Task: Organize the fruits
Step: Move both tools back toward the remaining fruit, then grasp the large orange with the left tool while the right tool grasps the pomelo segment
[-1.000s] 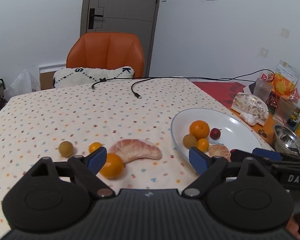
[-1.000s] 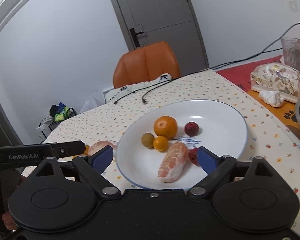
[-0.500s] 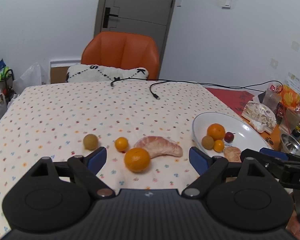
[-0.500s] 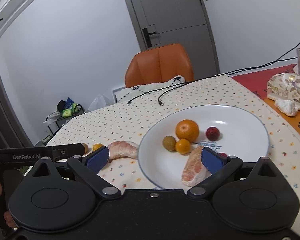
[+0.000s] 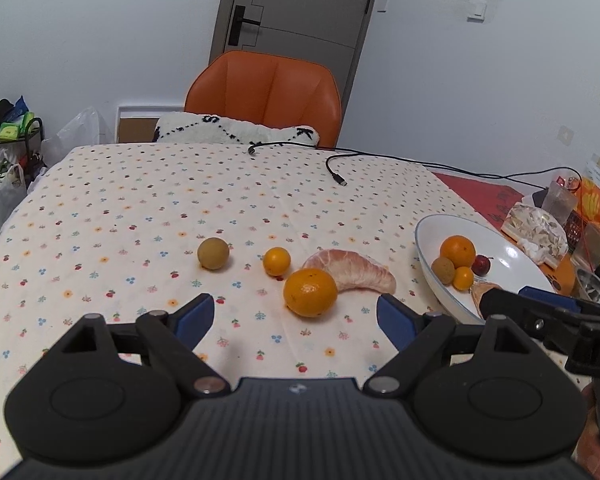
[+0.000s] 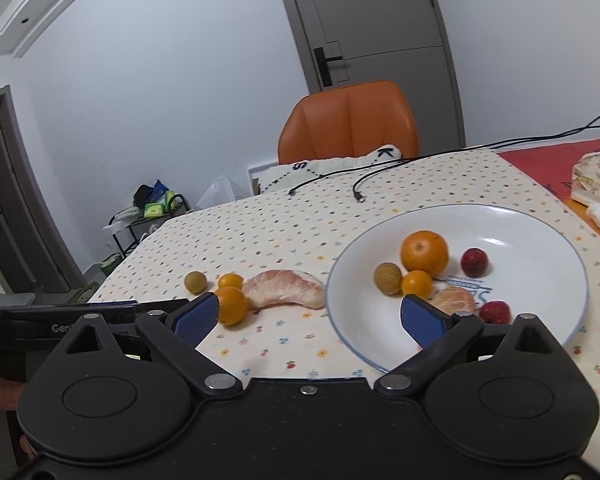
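Your left tool (image 5: 296,316) hangs released and empty, lined up on the loose orange (image 5: 310,292), while your right tool (image 6: 310,316), also released, waits beside the plate (image 6: 540,320).

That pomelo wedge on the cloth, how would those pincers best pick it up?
Probably across the thick middle of the pomelo wedge, coming down from above, one finger on the outer curve and one on the inner. It lies flat and its ends taper thin. The orange touches or nearly touches its near left end, so stay right of it. The left gripper is open.
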Tool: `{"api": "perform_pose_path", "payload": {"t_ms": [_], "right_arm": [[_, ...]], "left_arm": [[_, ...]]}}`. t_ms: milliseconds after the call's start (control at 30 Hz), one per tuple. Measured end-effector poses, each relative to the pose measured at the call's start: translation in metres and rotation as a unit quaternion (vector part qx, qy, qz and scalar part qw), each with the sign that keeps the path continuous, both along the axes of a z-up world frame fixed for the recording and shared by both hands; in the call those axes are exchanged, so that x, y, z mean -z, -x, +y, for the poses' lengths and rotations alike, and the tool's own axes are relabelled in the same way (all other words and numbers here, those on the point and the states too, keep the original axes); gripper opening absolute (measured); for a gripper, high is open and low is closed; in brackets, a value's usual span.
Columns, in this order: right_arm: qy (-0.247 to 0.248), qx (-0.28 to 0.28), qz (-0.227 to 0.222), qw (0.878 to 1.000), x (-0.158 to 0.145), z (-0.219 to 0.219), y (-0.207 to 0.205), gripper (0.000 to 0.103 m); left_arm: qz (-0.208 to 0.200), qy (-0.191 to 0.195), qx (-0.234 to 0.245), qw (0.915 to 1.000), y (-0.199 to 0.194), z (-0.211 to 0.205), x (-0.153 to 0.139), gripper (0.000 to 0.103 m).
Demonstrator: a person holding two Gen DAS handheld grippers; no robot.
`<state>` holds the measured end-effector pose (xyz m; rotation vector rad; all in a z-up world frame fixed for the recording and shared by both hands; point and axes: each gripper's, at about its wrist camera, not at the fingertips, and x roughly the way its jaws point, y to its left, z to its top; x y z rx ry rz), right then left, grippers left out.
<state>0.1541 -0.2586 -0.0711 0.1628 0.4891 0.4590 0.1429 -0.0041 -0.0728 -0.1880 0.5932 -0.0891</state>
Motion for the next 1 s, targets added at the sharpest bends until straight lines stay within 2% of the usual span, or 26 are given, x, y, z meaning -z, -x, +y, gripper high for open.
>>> {"api": "perform_pose_path", "payload": {"t_ms": [200,467,667,833,1000], "right_arm": [[0.008,-0.017,-0.001,1.0,-0.001,0.011,-0.005,0.088],[0.015,-0.033,0.008,0.999,0.001,0.021,-0.02,0.072],[0.018,-0.045,0.017,0.999,0.003,0.028,-0.035,0.063],[0.021,-0.05,0.024,0.998,0.004,0.032,-0.045,0.061],[0.029,-0.057,0.023,0.998,0.003,0.038,-0.056,0.058]], "left_arm": [[0.0,0.009,0.003,1.0,-0.008,0.0,0.003,0.083],[0.011,0.018,0.008,0.9997,-0.025,-0.003,0.01,0.066],[0.021,0.022,0.009,0.9995,-0.038,-0.005,0.018,0.06],[0.032,0.02,0.008,0.9993,-0.049,-0.006,0.026,0.059],[0.035,0.028,0.01,0.9989,-0.056,-0.004,0.031,0.049]]}}
